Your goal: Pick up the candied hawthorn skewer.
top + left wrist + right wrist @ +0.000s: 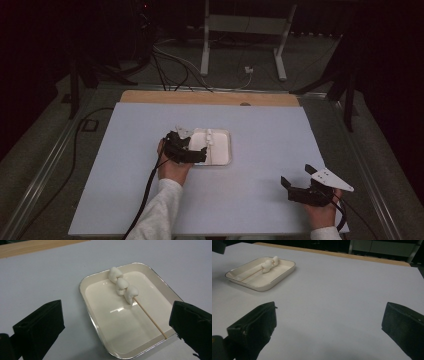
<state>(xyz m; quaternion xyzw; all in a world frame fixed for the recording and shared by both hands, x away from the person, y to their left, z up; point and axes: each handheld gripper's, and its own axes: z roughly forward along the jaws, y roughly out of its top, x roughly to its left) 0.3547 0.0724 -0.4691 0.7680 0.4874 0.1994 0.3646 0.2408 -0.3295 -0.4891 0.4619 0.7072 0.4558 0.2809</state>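
Observation:
A shallow cream tray [223,155] [100,305] [242,278] sits near the middle of the white table. In it lies a thin wooden skewer [150,317] with three white marshmallows [122,285] [269,264] threaded on its far end. My left gripper [187,147] [115,327] hovers at the tray's left edge, jaws wide open with nothing between them. My right gripper [296,179] [329,325] rests over bare table at the front right, well away from the tray, also open and holding nothing.
The white board [260,125] lies on a wooden tabletop whose strip [210,97] shows at the far edge. Beyond it are cables [170,65] and a white stand [245,30] on the dark floor. A cable trails from the left gripper along the sleeve [157,215].

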